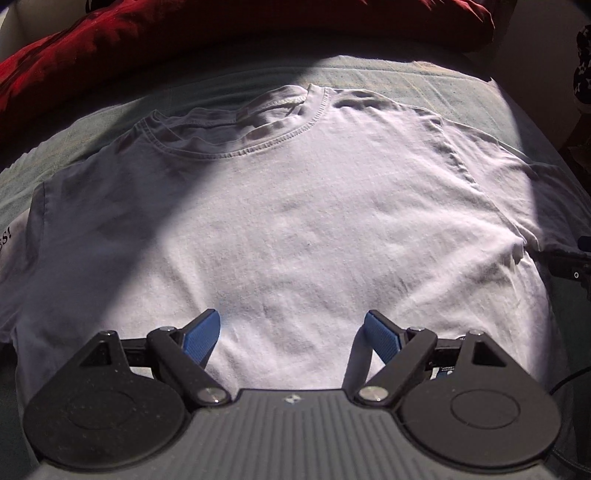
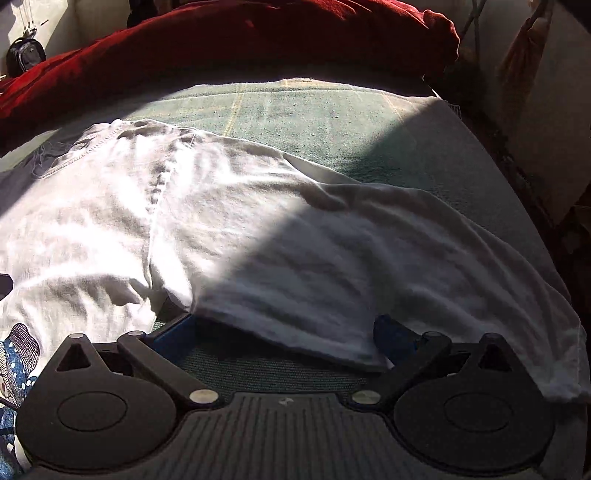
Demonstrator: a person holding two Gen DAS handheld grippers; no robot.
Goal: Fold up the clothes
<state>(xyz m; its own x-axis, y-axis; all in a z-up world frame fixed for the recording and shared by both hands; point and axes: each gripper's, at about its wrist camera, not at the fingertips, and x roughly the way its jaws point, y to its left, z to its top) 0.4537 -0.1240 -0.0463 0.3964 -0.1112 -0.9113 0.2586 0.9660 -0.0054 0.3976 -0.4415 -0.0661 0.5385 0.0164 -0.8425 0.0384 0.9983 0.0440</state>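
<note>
The left gripper (image 1: 291,332) hangs over the lower middle of the white T-shirt (image 1: 295,221), its blue fingers (image 1: 201,338) spread wide and holding nothing. The right gripper (image 2: 291,338) is also wide open, low at the hem of the right sleeve (image 2: 351,266); the sleeve edge lies between its fingers, partly over them, but they do not pinch it.

The shirt lies flat, neck away from us, on a green bed cover (image 2: 295,110), with a red blanket (image 1: 184,33) behind. I judge the cloth light, thin and very soft; it will sag and wrinkle when lifted, and not slip much. A good hold seems the sleeve hem or the shoulder seam, where the fabric is doubled.

Hard shadow crosses the shirt, so folds there are difficult to read. The bottom hem is hidden under the left gripper's body. At the left edge some printed letters (image 1: 4,236) are cut off, and a blue printed fabric (image 2: 18,354) is only partly seen.
</note>
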